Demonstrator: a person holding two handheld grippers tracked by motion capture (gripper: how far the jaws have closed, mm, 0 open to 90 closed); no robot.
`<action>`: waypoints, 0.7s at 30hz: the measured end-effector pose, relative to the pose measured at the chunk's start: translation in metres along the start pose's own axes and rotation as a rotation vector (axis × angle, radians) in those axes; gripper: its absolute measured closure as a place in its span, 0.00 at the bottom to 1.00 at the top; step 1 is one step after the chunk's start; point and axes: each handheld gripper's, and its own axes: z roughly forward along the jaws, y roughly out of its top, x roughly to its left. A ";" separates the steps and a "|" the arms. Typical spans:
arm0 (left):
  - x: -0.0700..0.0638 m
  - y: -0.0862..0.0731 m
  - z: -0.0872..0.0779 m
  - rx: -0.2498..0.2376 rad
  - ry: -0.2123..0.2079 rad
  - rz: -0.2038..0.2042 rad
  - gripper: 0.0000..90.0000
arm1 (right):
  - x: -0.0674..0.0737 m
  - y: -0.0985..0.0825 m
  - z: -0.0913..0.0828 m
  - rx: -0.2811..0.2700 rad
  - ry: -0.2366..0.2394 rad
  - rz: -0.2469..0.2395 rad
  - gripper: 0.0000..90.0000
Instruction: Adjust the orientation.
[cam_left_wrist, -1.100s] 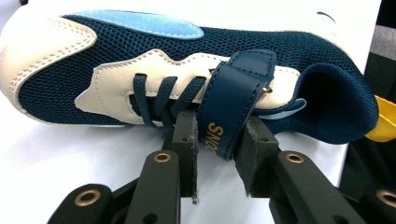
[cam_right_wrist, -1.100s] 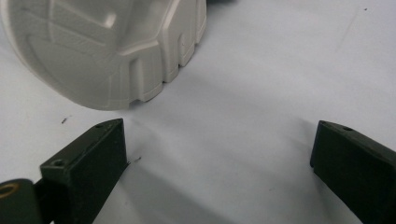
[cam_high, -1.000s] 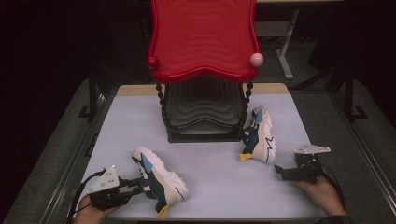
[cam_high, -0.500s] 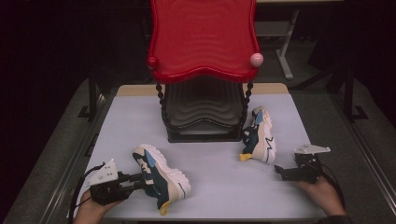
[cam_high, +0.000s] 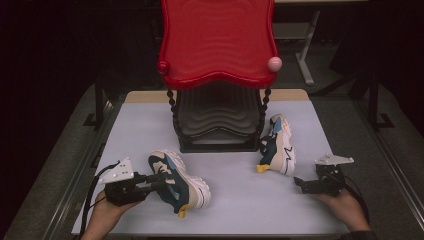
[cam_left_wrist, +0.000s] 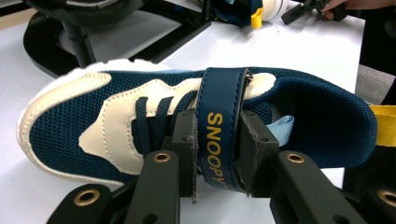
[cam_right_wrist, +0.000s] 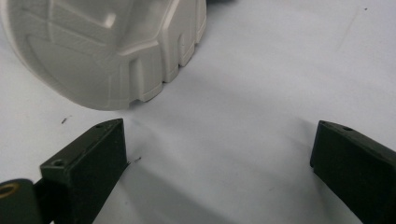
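High view: a white table (cam_high: 240, 200) carries a red-topped rack (cam_high: 217, 45) on a black base at the back, with two shoes in front of it.
Left gripper (cam_high: 155, 181): near the front left of the table, held level by the person's left hand (cam_high: 107, 215), jaws clamped on the near shoe's strap.
Left gripper view: the two black pads press on either side of the navy strap (cam_left_wrist: 219, 126), which reads SNOOPY in yellow letters.
Near shoe (cam_high: 177, 177): navy mesh with cream panels, toe toward the rack, a yellow heel tab toward the table's front edge; whether the sole touches the table I cannot tell.
Far shoe (cam_high: 277, 145): lies tipped on its side just right of the rack's base, yellow tab toward the front, well apart from the near shoe.
Right gripper (cam_high: 300, 182): low at the front right in the right hand (cam_high: 345, 205), jaws spread wide with nothing between them.
Right gripper view: the pale sole (cam_right_wrist: 107, 51) of the far shoe lies just beyond the left jaw, not touching it.
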 end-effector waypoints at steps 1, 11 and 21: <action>0.001 0.002 0.002 0.000 0.001 0.000 0.77 | 0.000 0.000 0.000 0.000 0.000 0.000 0.03; 0.010 0.021 0.025 0.002 0.014 -0.010 0.75 | 0.000 0.000 0.000 0.000 0.000 0.000 0.03; 0.020 0.034 0.049 0.006 0.022 -0.026 0.73 | 0.000 0.000 0.000 0.000 0.001 0.001 0.03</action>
